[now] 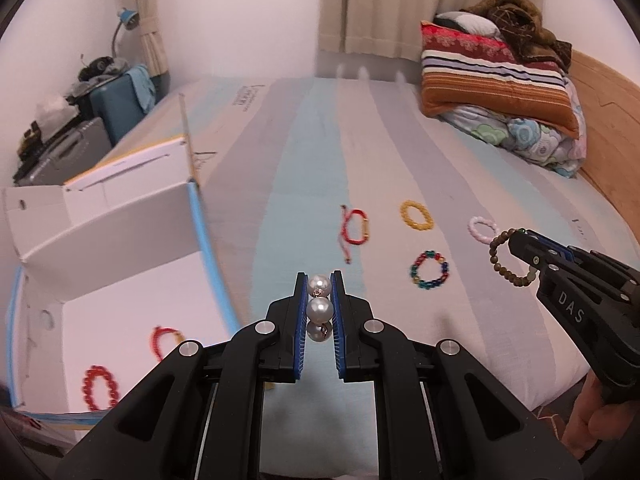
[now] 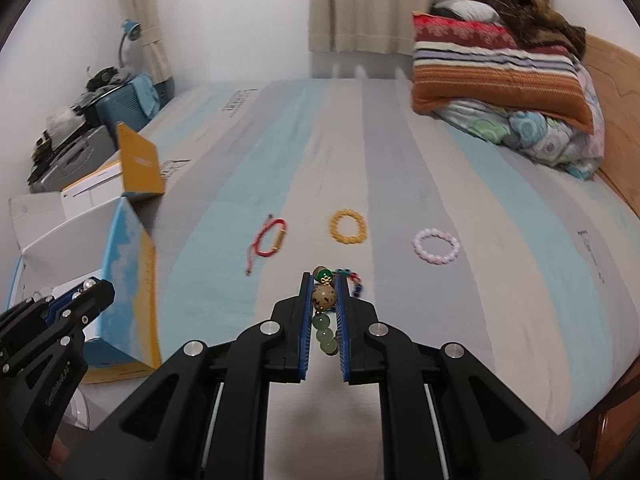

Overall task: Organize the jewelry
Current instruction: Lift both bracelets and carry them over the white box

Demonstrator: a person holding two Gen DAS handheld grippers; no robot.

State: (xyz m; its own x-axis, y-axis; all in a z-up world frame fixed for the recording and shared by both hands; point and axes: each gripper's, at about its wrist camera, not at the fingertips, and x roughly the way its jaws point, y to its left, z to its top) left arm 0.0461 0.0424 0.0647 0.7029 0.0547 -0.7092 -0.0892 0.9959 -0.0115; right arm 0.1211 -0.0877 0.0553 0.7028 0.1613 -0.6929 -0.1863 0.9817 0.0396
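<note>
In the left wrist view my left gripper [image 1: 319,282] is shut on a pearl strand [image 1: 320,309], three pearls showing between its blue pads. To the right, my right gripper [image 1: 520,239] holds a brown bead bracelet [image 1: 498,258] that hangs as a loop from its tip. The right wrist view shows the right gripper [image 2: 323,279] shut on that bracelet [image 2: 324,298], with speckled and green beads between the pads. On the striped bed lie a red cord bracelet [image 1: 356,228], a yellow one [image 1: 416,216], a pink-white one [image 1: 482,230] and a multicoloured one [image 1: 429,270]. My left gripper [image 2: 94,288] is at the left edge.
An open white and blue box [image 1: 120,240] stands at the left on the bed, with two red bead bracelets [image 1: 100,388] inside. Stacked pillows and a quilt [image 1: 500,80] fill the far right by the wooden headboard [image 1: 608,128]. A cluttered bedside stand [image 1: 80,120] is at the far left.
</note>
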